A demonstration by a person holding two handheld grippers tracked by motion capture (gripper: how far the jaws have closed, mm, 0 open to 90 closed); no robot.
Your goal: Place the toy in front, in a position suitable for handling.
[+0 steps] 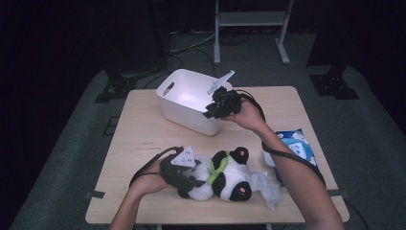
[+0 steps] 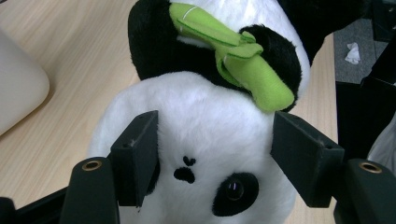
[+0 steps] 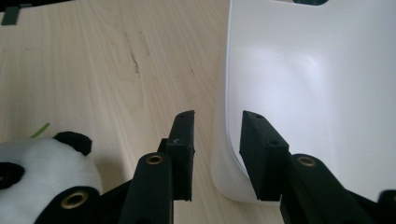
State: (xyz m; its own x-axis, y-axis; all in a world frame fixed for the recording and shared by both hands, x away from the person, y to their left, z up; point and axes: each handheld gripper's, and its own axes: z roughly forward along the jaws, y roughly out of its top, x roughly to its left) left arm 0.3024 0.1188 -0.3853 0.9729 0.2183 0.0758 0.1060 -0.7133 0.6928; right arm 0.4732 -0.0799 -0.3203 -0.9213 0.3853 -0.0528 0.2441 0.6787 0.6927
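1. Plush panda (image 1: 225, 175): lies on its back at the near edge of the table (image 1: 143, 139), head to the left, feet to the right. A green scarf (image 1: 214, 171) crosses its neck. In the left gripper view its lower face is cut off by the frame edge, and 1 eye is covered by a jaw.

2. Your left gripper (image 1: 184, 179): near left, jaws set on either side of the panda's head. The left-hand pad presses into the fur; whether the other pad touches it is hard to make out.

3. White stuffing or cloth (image 1: 268, 184): near right, just beside the panda's feet; its make is unclear.

4. Blue packet (image 1: 297, 143): right side, partly hidden behind your right forearm.

5. White bin (image 1: 186, 98): far centre of the table, open top, handle slot on its far left wall.

6. Your right gripper (image 1: 213, 111): at the bin's near right rim. The right gripper view shows the jaws straddling the wall, 1 inside, 1 outside, with gaps visible, not yet clamped.

7. Beyond the table: dark floor, cables and a grey stand, dim and hard to read.
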